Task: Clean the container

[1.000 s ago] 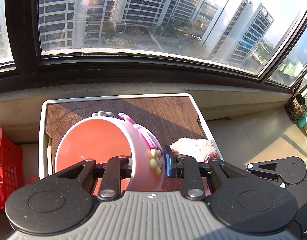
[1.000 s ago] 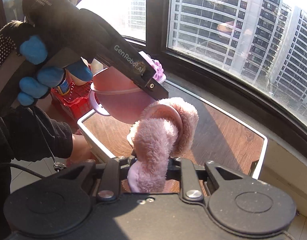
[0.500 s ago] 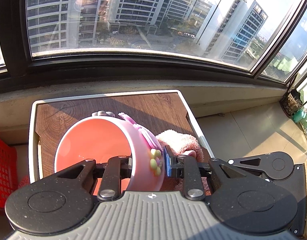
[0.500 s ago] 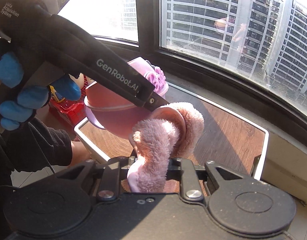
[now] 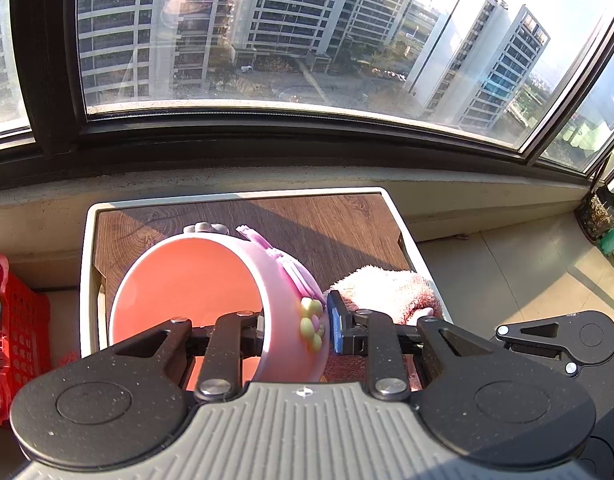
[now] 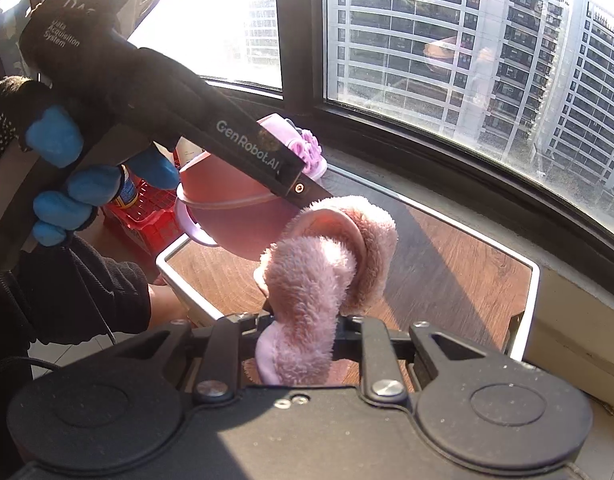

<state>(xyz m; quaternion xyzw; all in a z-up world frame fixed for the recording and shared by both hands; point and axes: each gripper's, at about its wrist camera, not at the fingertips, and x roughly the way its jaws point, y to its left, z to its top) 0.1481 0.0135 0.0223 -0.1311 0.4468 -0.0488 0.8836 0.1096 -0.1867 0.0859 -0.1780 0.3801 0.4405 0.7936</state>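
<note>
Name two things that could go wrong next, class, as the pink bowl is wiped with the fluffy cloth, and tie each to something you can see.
1. The left gripper pinches only the wall of the tilted pink bowl, which is held over the wooden tray. A firm wipe might twist it loose.
2. The right gripper holds the fluffy cloth by a bunched fold; rubbing could tug it free.
</note>
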